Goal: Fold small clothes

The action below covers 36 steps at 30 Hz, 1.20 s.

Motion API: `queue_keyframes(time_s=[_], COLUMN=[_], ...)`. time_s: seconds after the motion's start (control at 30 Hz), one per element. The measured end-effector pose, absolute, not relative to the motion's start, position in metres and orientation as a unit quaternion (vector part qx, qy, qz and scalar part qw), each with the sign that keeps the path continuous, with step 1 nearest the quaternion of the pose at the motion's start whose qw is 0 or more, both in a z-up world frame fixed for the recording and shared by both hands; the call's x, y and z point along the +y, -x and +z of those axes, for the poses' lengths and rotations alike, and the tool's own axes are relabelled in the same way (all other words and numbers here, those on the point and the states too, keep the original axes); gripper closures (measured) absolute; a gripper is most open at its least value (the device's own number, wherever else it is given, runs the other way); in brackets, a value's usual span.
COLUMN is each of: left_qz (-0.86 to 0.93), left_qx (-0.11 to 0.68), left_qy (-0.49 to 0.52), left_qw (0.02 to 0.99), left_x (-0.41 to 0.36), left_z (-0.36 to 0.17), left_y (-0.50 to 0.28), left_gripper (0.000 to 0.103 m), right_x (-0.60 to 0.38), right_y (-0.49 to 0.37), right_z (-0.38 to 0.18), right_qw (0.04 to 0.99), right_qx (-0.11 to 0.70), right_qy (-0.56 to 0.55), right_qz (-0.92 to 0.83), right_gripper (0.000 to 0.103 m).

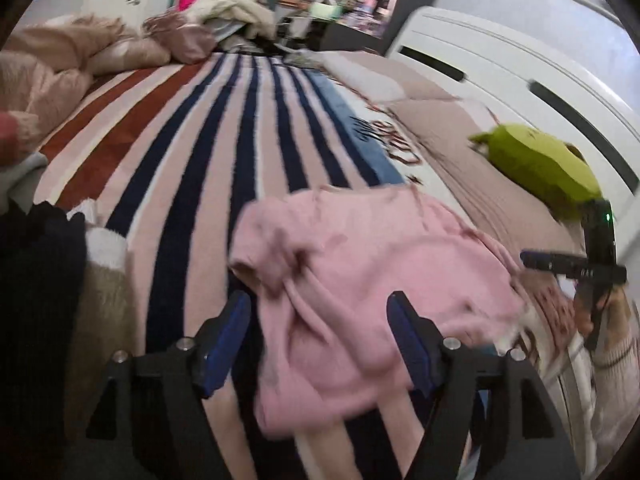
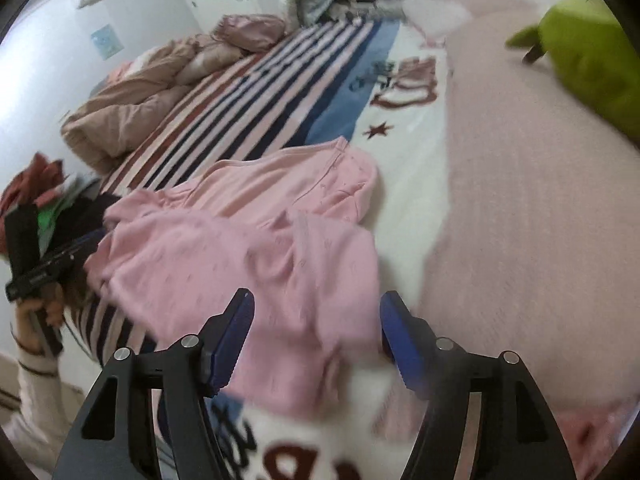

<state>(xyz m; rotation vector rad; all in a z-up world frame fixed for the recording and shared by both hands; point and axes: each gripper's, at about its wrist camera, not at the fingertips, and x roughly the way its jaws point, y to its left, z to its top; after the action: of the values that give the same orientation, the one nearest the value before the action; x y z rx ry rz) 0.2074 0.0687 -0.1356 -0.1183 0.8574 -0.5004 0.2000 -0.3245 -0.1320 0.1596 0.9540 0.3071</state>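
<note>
A small pink garment lies rumpled on the striped blanket. In the right wrist view the pink garment lies partly doubled over, its far part flatter. My left gripper is open, jaws wide, just above the garment's near edge. My right gripper is open above the garment's near corner. Neither holds anything. The right gripper's body shows at the right edge of the left wrist view; the left gripper's body shows at the left of the right wrist view.
A pile of other clothes sits at the left. A lime green plush lies on the pink bedcover. A crumpled tan duvet and pillows are at the far end. A white wardrobe stands beyond the bed.
</note>
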Motion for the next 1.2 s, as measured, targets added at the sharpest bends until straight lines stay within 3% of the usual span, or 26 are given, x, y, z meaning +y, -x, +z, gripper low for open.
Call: queue_keyframes(time_s=[0.27, 0.37, 0.4, 0.43, 0.47, 0.53, 0.93, 1.07, 1.13, 1.17, 1.2], left_qz=[-0.254, -0.239, -0.232, -0.223, -0.218, -0.224, -0.202, -0.210, -0.219, -0.220, -0.222], left_qx=[0.425, 0.425, 0.425, 0.421, 0.411, 0.394, 0.354, 0.370, 0.370, 0.370, 0.372], left_qy=[0.061, 0.039, 0.034, 0.033, 0.033, 0.033, 0.047, 0.040, 0.039, 0.042, 0.051], left_qw=[0.867, 0.872, 0.874, 0.879, 0.884, 0.891, 0.912, 0.904, 0.902, 0.902, 0.900], left_x=[0.054, 0.043, 0.042, 0.042, 0.043, 0.044, 0.058, 0.053, 0.053, 0.054, 0.056], left_z=[-0.155, -0.162, -0.163, -0.162, -0.160, -0.152, -0.108, -0.111, -0.113, -0.114, -0.116], left_y=[-0.190, -0.192, -0.192, -0.193, -0.193, -0.194, -0.290, -0.321, -0.322, -0.323, -0.324], left_gripper=[0.038, 0.059, 0.073, 0.091, 0.097, 0.099, 0.099, 0.099, 0.099, 0.099, 0.099], right_x=[-0.287, -0.276, -0.275, -0.274, -0.274, -0.274, -0.290, -0.285, -0.275, -0.268, -0.260], right_y=[-0.153, -0.153, -0.154, -0.154, -0.154, -0.158, -0.273, -0.282, -0.263, -0.249, -0.236], right_z=[-0.166, -0.175, -0.176, -0.175, -0.173, -0.167, -0.112, -0.104, -0.103, -0.105, -0.109], right_qw=[0.870, 0.881, 0.883, 0.886, 0.889, 0.897, 0.904, 0.884, 0.872, 0.869, 0.866], right_qx=[0.469, 0.457, 0.453, 0.449, 0.443, 0.429, 0.417, 0.437, 0.439, 0.434, 0.432], right_qy=[0.002, 0.036, 0.044, 0.050, 0.051, 0.061, 0.047, 0.062, 0.079, 0.099, 0.116], right_qz=[0.151, 0.120, 0.111, 0.103, 0.098, 0.086, 0.085, 0.152, 0.202, 0.217, 0.225], right_gripper=[0.043, 0.062, 0.073, 0.078, 0.084, 0.097, 0.103, 0.098, 0.067, 0.044, 0.034])
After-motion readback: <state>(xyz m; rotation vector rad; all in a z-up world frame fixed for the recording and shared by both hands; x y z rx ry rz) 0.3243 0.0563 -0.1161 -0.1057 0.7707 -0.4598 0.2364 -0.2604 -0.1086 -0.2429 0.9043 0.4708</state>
